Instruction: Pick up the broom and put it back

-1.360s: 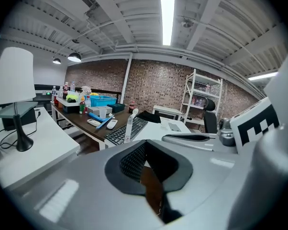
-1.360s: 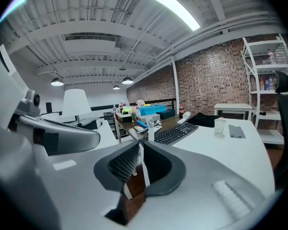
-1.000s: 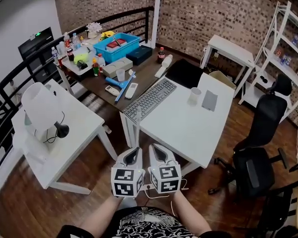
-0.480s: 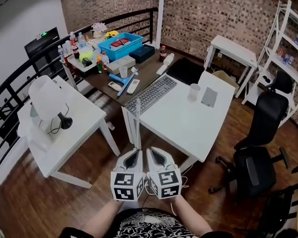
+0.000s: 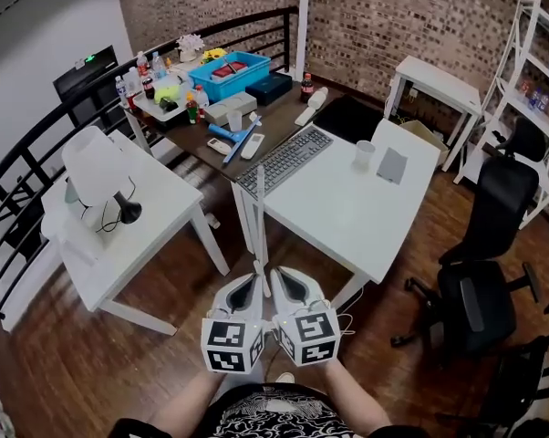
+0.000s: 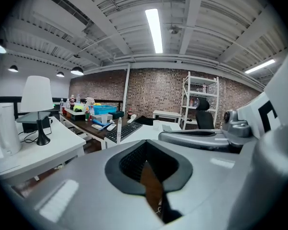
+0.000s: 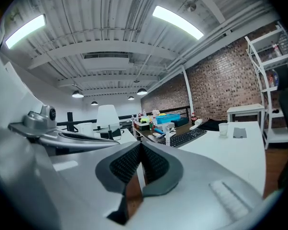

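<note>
A thin white broom handle [image 5: 261, 235] stands upright by the near corner of the white table [image 5: 347, 226]; its lower end is hidden between my grippers. The same handle [image 6: 119, 131] shows ahead in the left gripper view, and the handle [image 7: 167, 139] also in the right gripper view. My left gripper [image 5: 249, 281] and right gripper [image 5: 284, 276] are held side by side close to my body, tips leaning toward each other. The left gripper [image 6: 145, 159] and the right gripper [image 7: 140, 150] both have their jaws together. I cannot tell whether either touches the handle.
A keyboard [image 5: 286, 160], cup and tablet lie on the white table. A second white table [image 5: 147, 235] with a lamp [image 5: 97, 167] stands left, a cluttered dark table [image 5: 274, 117] behind. An office chair [image 5: 480, 281] is at right, a railing [image 5: 37, 144] far left.
In the head view the tables and lamp have slid up and to the right. Both grippers stay side by side with the handle between them, jaws unchanged.
</note>
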The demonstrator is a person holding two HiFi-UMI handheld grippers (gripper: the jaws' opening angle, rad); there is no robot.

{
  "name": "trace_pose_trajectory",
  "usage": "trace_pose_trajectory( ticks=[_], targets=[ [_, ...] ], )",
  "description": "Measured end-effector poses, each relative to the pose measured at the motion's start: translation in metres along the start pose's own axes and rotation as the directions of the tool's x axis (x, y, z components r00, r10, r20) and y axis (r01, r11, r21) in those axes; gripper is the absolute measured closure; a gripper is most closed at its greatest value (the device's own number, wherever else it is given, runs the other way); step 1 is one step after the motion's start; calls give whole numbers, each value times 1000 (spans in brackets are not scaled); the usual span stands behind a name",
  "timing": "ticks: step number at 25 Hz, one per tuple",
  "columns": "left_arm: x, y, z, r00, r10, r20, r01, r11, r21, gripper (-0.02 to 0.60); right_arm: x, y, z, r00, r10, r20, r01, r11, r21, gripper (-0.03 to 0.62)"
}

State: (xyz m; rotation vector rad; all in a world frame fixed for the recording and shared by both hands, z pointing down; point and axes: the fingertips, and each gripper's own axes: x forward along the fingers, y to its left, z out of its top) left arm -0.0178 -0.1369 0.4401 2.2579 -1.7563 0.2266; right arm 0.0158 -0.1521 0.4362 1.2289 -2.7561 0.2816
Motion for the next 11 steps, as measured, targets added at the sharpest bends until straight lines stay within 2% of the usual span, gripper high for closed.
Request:
trace_pose_trajectory(
  ticks=[11],
  targets=[
    [-14,-8,-4,1000,4,4,-4,1000,14,577,-14,8,-2,1000,14,22,-14,1000,14,594]
  ],
)
